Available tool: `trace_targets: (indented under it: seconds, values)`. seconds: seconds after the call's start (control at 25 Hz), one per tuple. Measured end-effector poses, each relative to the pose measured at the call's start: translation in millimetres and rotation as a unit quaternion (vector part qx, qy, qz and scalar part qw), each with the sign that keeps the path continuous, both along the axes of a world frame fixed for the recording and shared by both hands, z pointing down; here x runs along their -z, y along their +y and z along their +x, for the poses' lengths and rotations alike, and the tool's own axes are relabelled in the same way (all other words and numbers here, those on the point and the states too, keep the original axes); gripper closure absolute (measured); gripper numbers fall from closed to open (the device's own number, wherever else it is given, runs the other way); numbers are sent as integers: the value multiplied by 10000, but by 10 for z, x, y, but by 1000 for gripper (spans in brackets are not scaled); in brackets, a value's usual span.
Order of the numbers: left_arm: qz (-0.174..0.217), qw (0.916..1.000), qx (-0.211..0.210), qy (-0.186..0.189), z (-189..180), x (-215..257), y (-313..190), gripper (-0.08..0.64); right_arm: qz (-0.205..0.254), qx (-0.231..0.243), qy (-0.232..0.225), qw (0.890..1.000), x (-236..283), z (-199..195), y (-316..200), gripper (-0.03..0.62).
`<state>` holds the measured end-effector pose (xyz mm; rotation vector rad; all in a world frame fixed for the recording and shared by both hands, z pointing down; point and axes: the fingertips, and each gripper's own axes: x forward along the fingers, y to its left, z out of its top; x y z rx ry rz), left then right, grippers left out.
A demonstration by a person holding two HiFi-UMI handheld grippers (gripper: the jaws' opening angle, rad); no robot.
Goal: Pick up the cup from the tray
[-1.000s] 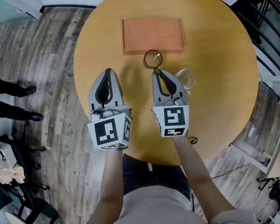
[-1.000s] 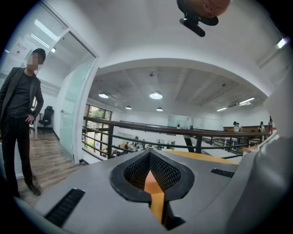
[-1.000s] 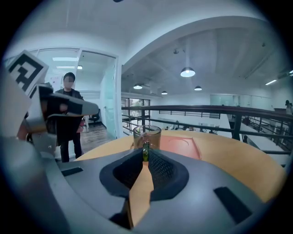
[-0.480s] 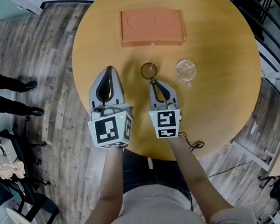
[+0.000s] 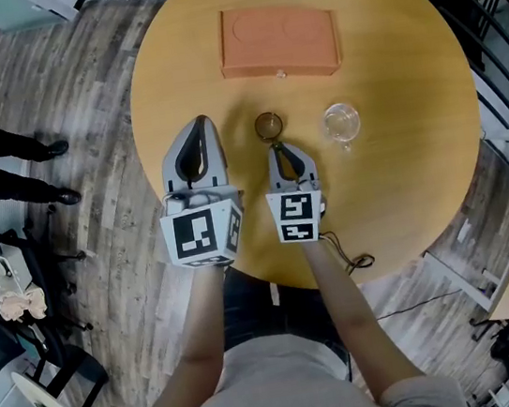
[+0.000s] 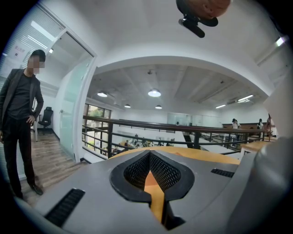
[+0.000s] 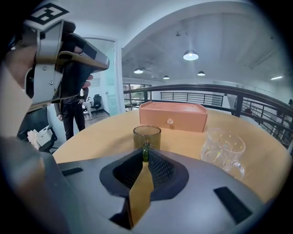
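A small olive-green glass cup [image 5: 268, 125] [image 7: 147, 136] is out in front of the salmon tray [image 5: 278, 41] [image 7: 173, 116], over the round wooden table [image 5: 402, 176]. My right gripper [image 5: 277, 148] [image 7: 145, 154] is shut on the cup's handle, whose green edge shows between the pads. Whether the cup's base touches the table I cannot tell. My left gripper [image 5: 197, 123] [image 6: 149, 154] hovers to the left of the cup, jaws shut with nothing between them. The tray's top shows two round hollows with nothing in them.
A clear glass mug [image 5: 341, 123] [image 7: 222, 147] stands on the table right of the green cup. A thin cable [image 5: 348, 260] trails near the table's front edge. A person in dark clothes [image 5: 2, 160] [image 6: 20, 119] stands on the wood floor at the left. Railings run behind the table.
My right gripper has drawn back from the tray's front edge toward me and slightly left, bringing the green cup with it. The clear mug and left gripper have stayed put.
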<state>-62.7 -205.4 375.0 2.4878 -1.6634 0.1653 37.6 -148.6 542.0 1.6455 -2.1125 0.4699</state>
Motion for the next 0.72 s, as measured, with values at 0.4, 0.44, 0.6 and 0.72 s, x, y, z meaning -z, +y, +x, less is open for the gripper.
trace_targets:
  seconds: [0.4,0.44,0.6,0.72]
  values:
    - [-68,10000,39,22,-46,-60,8,555,-188,85,70,9998,-143,-67,-4,555]
    - [-71,10000,38,20,-47,-62,12,555,-206,107,102,9997,-150,-73,-3,555]
    - [-72,10000,45,31,-47,-56,34,555,-297,214,140,9992,-163,-99,14,555]
    - [-81,10000,35,32,-42,-61,37,555,-257,162,-40,9995,-140,-91,18,547]
